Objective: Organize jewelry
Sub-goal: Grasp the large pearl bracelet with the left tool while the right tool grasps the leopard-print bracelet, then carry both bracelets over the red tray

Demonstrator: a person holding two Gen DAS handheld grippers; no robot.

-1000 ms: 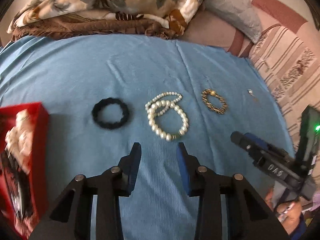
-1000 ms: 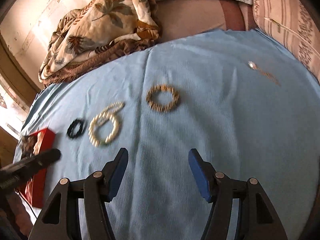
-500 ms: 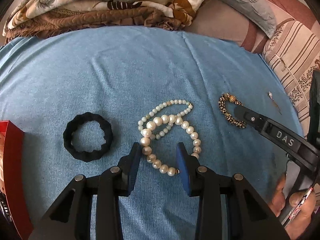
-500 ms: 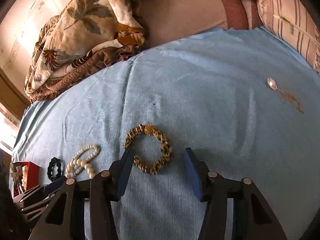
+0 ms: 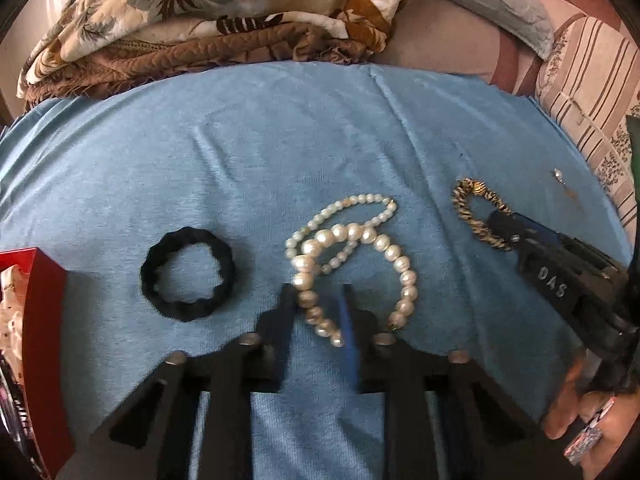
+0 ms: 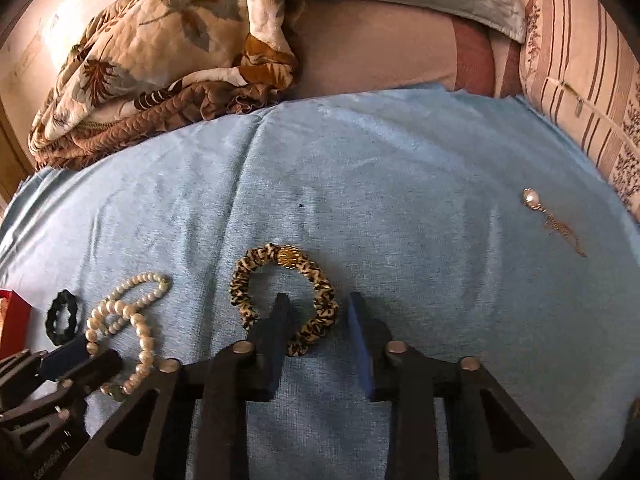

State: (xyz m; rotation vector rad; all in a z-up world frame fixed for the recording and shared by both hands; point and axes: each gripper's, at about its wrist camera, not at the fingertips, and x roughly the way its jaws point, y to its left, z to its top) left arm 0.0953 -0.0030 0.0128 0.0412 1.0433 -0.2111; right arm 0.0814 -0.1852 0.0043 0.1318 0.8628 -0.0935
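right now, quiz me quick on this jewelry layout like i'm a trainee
1. True or false: the leopard-print bracelet lies apart from the pearl strands.
2. What colour is the box at the left edge of the blue cloth?
3. Which piece lies farthest to the right on the cloth? A) the pearl strands B) the black ring C) the pendant on a chain

Key: 1 true; 2 red; 3 C
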